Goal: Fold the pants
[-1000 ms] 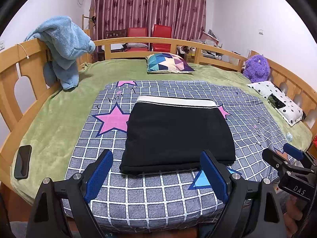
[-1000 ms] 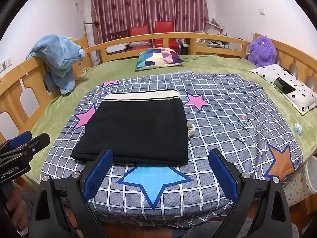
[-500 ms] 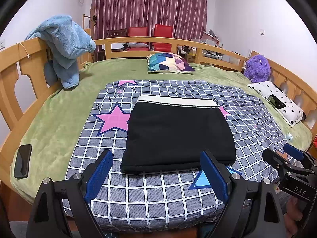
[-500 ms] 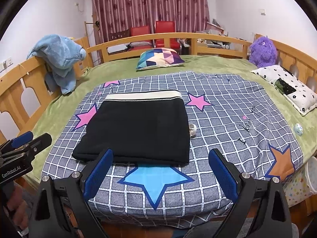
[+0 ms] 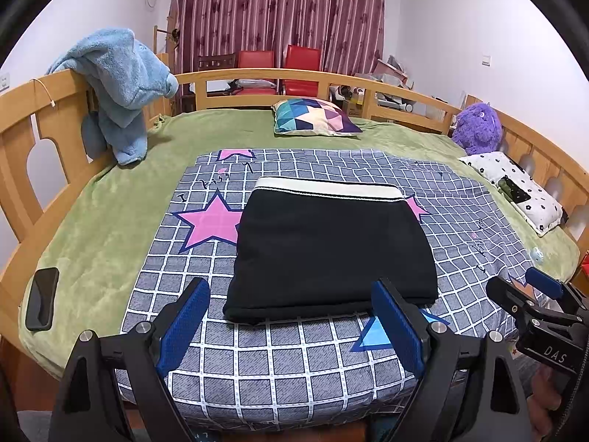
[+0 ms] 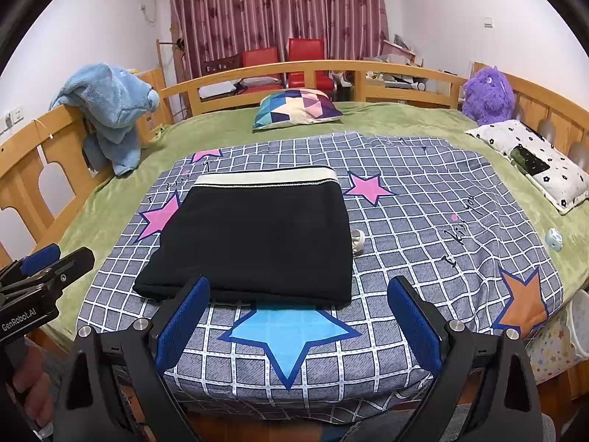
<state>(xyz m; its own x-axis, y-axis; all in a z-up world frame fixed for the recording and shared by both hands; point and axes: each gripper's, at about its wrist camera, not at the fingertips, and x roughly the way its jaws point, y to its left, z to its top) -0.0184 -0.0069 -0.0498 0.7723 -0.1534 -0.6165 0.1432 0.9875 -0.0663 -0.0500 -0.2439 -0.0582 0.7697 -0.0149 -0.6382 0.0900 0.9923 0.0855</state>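
Only the left view shows a phone [image 5: 41,304]; only the right, a small pale item [image 6: 358,241] beside the pants [image 5: 331,254]. Pants: folded black rectangle (white waistband far side), on the bed's checked cover [image 5: 294,361]. Left hand-held gripper [image 5: 291,326] and right hand-held gripper [image 6: 298,326]: jaws apart, empty.

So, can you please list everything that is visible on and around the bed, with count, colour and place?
pants: one, black with cream waistband, folded flat on the checked sheet
checked sheet: one, grey with coloured stars, over the green blanket
green blanket: one, covers the bed
bed rail: one, wooden, around the bed
blue plush: one, draped over the rail
geometric pillow: one, multicoloured, far end
purple plush: one, far corner
spotted pillow: one, white with black
phone: one, black, blanket edge
chairs: two, red, by the curtain
left gripper: open, empty
right gripper: open, empty
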